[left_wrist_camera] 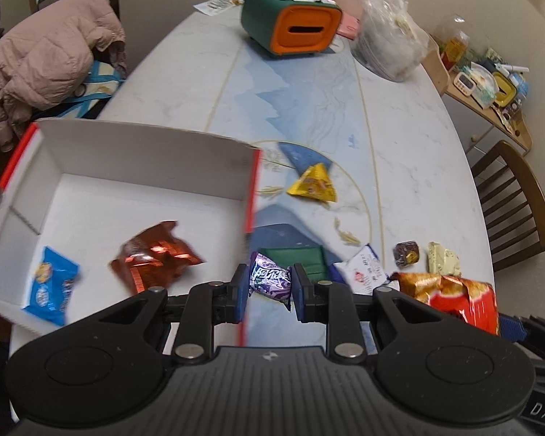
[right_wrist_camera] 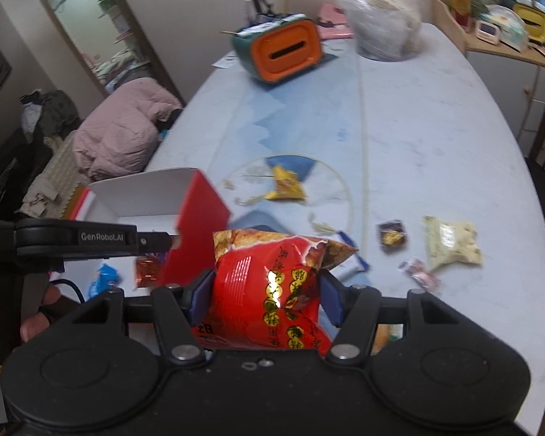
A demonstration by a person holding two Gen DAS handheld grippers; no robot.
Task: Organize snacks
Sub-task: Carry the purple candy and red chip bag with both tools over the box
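One box (left_wrist_camera: 141, 152), two tongs, nine snack packets, one chair (left_wrist_camera: 516, 203).

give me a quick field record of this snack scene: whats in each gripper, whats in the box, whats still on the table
left gripper: shut on purple candy
right gripper: shut on red snack bag
box: white inside, red outside, open; holds blue packet and copper foil packet
table: yellow triangular packet, dark round sweet, pale green packet, white wrapper
far end: green and orange container
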